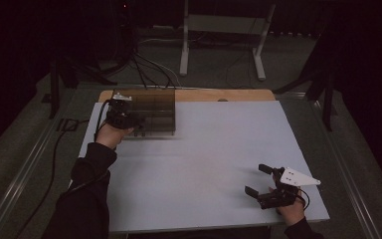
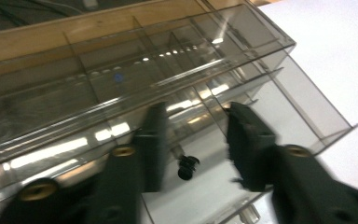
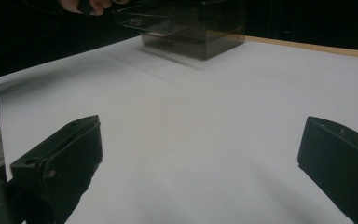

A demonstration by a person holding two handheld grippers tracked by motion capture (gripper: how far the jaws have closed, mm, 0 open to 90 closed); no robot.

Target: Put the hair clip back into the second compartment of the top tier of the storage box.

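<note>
Straddling the drawer knob point(image 2: 188, 166) with left tongs point(image 2: 193, 140) part open, pads clear of it, at the box point(image 1: 151, 112) near the table's far left; closing squarely advised. Idling wide open, holding nothing: right tongs point(image 1: 257, 180).

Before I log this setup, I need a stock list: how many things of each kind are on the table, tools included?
Clear drawer box: 1
Tools: 2, left and right
White table: 1
Total: 4

Smoky, seemingly brown-tinted drawer box point(image 1: 151, 112); white table point(image 1: 204, 164).
</note>
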